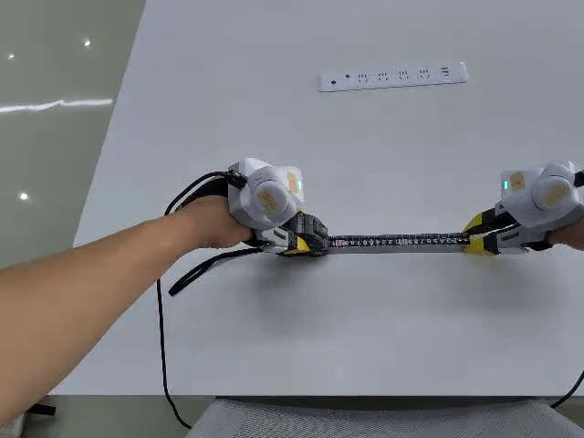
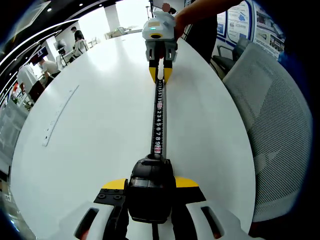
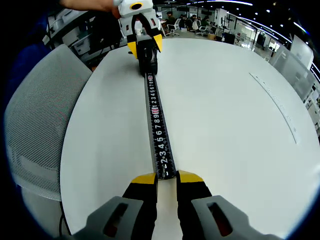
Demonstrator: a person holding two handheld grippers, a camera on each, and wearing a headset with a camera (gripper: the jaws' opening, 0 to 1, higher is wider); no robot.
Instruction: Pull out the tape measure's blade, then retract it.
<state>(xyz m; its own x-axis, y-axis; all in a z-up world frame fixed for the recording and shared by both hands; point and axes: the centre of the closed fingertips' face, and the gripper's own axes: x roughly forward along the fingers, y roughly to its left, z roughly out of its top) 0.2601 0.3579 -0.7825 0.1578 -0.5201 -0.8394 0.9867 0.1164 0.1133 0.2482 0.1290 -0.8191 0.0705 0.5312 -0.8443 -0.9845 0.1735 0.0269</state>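
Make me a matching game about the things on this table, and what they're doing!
Things:
1. tape measure case
2. blade
3. power strip
4. right gripper

States:
A. lies alone at the far side of the table
B. pinches the blade's tip
C. stretched out between the two grippers
D. clamped by the left gripper

Pairs: 1-D, 2-C, 3-A, 4-B
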